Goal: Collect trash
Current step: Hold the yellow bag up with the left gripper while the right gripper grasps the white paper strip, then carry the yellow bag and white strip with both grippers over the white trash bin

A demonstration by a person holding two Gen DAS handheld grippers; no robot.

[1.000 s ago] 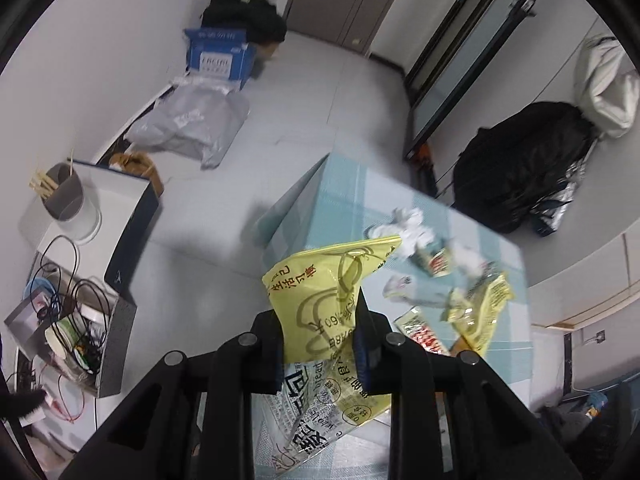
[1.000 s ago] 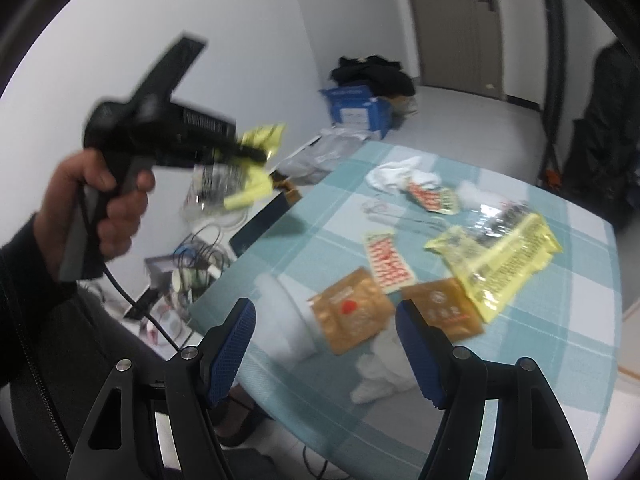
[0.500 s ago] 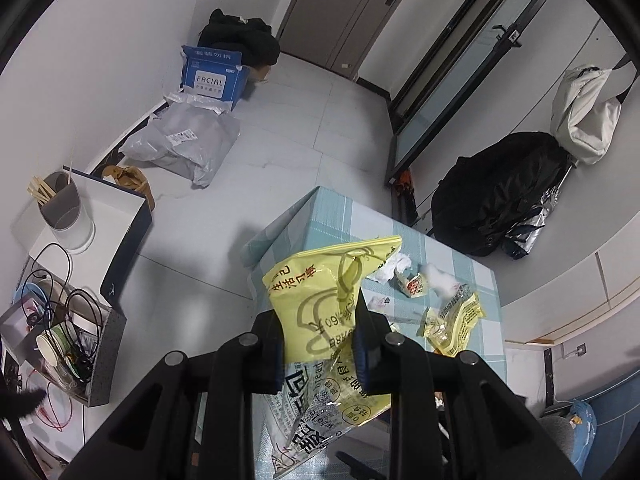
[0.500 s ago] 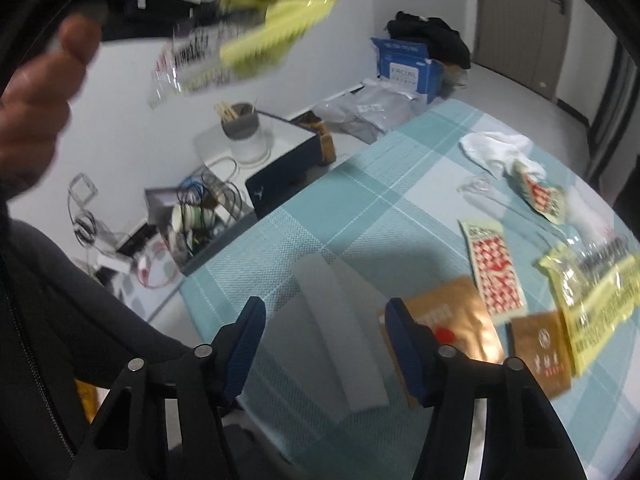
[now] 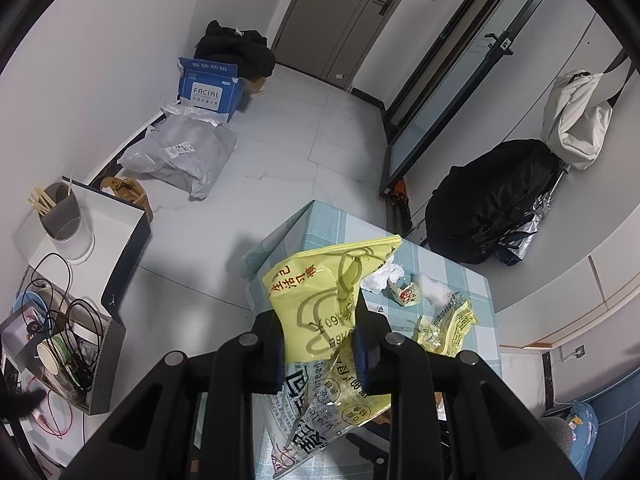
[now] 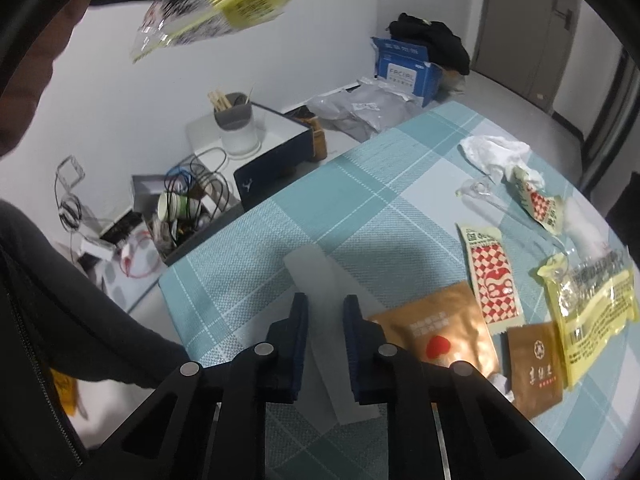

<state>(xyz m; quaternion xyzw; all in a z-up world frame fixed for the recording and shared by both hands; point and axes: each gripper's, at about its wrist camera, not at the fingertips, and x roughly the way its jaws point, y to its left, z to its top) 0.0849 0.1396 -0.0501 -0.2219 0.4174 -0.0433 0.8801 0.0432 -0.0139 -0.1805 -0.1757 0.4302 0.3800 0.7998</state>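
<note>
Both busy: my left gripper clamps yellow bag; right gripper, jaws just closing w/ white strip between, may slip off it.

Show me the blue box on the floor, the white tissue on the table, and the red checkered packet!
blue box (image 5: 208, 90), left wrist view, its front with the label.
white tissue (image 6: 494, 150), right wrist view, its crumpled middle.
red checkered packet (image 6: 492, 276), right wrist view, its patterned middle.

Yellow bread bag blurred and cut off at the top edge, white paper strip partly hidden behind gripper fingers, wrapper print unreadable.
</note>
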